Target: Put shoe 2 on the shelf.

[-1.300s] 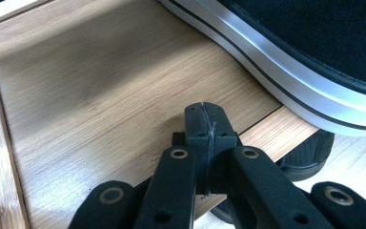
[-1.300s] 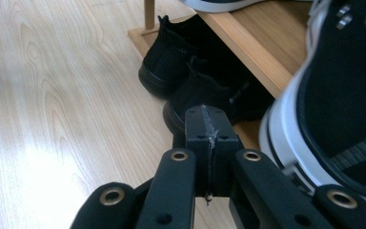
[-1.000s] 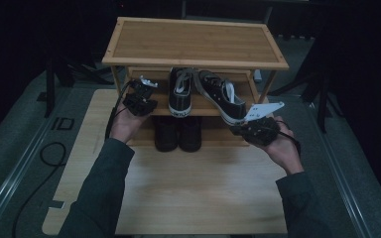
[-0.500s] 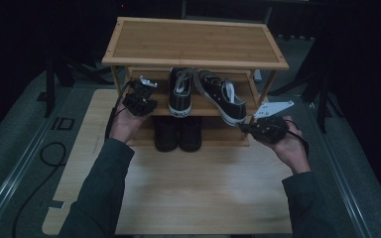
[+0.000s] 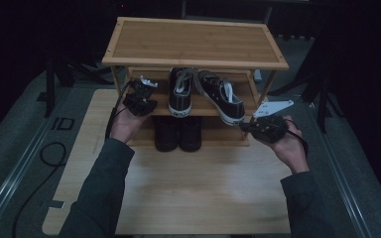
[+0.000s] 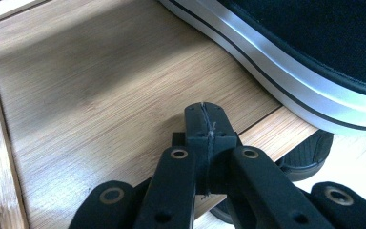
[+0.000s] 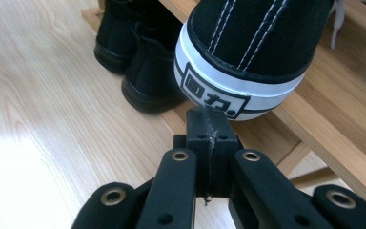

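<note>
Since the earlier frame, the right gripper (image 5: 245, 127) has drifted toward four o'clock, jaws shut and empty, just off the angled sneaker's (image 5: 223, 95) heel. Left gripper (image 5: 141, 85), shut and empty, hovers over the middle shelf (image 5: 206, 106) at the straight sneaker's (image 5: 180, 91) nine o'clock.

Dark room; grey carpet floor (image 5: 10, 148); pale wood board (image 5: 198, 193); black stands (image 5: 322, 94) behind.

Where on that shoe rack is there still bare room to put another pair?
The top shelf is bare from rail to rail. On the middle shelf, the patch left of the sneakers is free, where the shut left gripper hovers. The middle is crowded: sneakers above, black shoes below.
</note>
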